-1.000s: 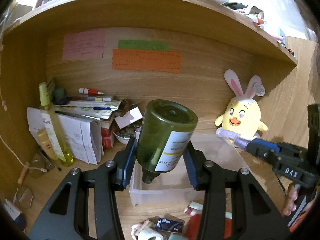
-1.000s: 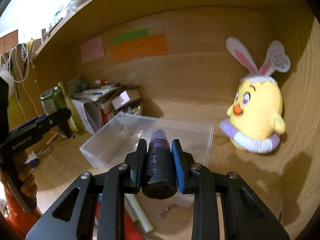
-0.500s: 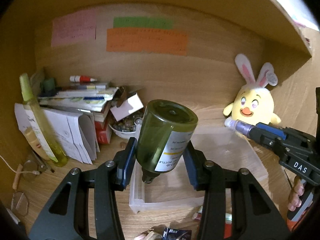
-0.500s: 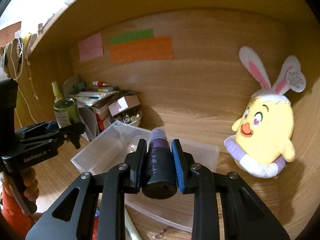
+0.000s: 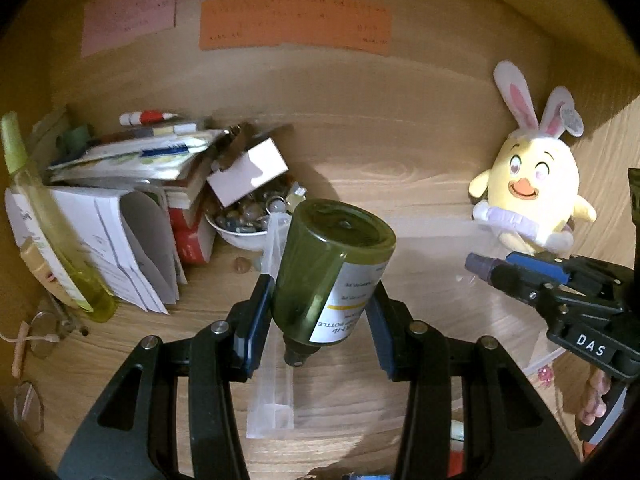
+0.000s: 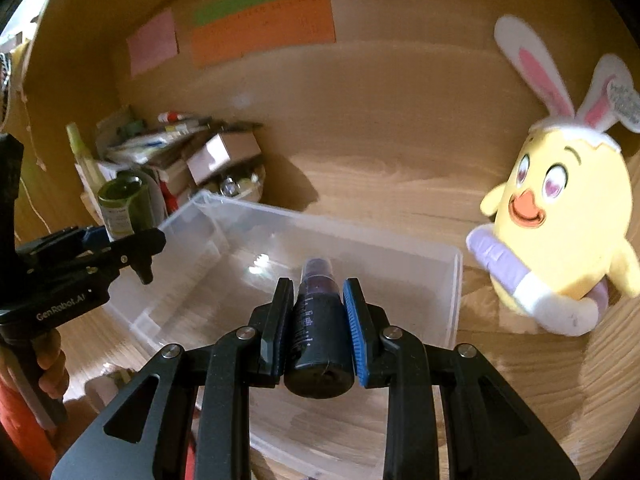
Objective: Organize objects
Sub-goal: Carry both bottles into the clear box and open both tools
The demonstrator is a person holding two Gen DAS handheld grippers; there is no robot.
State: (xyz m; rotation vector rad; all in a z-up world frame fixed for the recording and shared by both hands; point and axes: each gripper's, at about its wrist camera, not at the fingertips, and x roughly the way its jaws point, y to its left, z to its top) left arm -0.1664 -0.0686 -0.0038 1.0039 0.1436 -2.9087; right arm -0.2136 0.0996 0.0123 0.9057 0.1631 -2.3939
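Gripping, left gripper (image 5: 316, 312): fingers pinch the green bottle (image 5: 328, 272), base pointing away, above the bin's near-left corner.
Right gripper (image 6: 316, 312): fingers pinch the dark spray bottle (image 6: 318, 320), nozzle forward, over the clear bin (image 6: 452, 280).
Clear bin: on the tabletop (image 6: 520, 360).
Beyond: plush chick (image 6: 560, 232) right, stacked papers (image 5: 120, 160) left.

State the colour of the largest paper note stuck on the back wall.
Orange note, clearest in the left wrist view.
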